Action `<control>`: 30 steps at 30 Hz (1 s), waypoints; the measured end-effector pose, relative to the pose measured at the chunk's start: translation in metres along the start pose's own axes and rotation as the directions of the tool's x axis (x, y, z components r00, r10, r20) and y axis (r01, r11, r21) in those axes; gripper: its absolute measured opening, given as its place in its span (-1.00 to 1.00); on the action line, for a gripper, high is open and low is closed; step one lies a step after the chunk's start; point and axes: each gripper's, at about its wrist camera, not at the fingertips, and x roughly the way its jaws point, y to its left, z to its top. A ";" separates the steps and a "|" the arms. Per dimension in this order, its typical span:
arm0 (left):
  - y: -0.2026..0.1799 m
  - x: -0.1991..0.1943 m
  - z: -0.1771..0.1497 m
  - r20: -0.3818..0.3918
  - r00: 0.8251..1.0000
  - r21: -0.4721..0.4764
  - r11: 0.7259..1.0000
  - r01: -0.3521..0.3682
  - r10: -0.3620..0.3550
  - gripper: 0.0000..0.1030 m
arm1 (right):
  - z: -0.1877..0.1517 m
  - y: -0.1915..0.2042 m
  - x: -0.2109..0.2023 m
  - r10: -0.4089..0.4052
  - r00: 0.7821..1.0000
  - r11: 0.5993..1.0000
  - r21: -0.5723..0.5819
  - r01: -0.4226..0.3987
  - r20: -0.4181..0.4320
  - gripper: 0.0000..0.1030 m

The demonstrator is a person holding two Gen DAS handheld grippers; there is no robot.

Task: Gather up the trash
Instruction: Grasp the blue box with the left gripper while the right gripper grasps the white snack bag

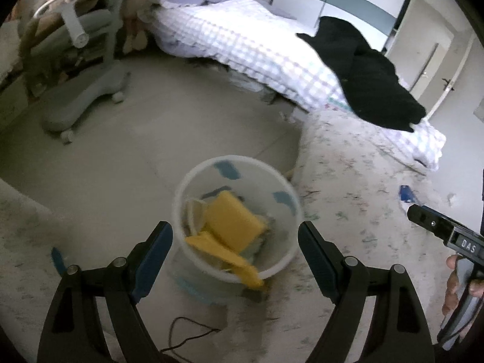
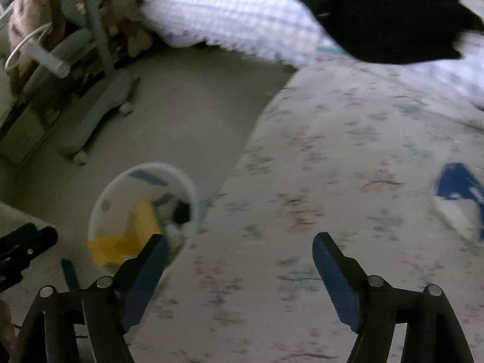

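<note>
Over on the left, a grey chair [image 1: 81,90] stands on the bare floor [image 1: 151,139], well apart from the action. Next along is the white bin [image 1: 236,220], right at the edge of the patterned rug [image 2: 348,157], handy for drops from above. It already holds yellow packaging [image 1: 233,227], one yellow piece lapping over the near rim, with smaller scraps around it.

The left gripper [image 1: 236,242] hangs straight over that bin, pitched steeply down, jaws wide and nothing between them; the bin shows clean through the gap. It looks like a guard post over the bin.

Moving right, the right gripper [image 2: 239,257] tilts down over the rug, jaws spread wide, empty too, the bin just off its left finger. A hand [image 1: 459,284] wraps its grip at the frame edge.

Far right lies the next job, I reckon: a blue-and-white wrapper [image 2: 459,193] flat on the rug, well away from the bin, below the checked quilt [image 1: 248,42] and black garment [image 1: 366,72].
</note>
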 end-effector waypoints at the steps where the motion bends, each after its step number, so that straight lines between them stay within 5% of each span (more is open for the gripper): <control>1: -0.006 0.000 0.000 -0.001 1.000 0.005 1.000 0.011 -0.011 0.69 | 0.000 -0.012 -0.006 -0.015 1.000 1.000 0.021 0.014 0.008 0.60; 19: -0.110 0.034 -0.003 -0.065 0.994 0.126 0.988 0.093 -0.085 0.91 | -0.031 -0.181 -0.088 -0.238 0.969 0.941 0.266 0.212 0.070 0.63; 30: -0.162 0.067 -0.007 -0.071 0.995 0.172 0.982 0.077 -0.065 0.91 | -0.054 -0.310 -0.104 -0.289 0.956 0.844 0.483 0.233 0.045 0.64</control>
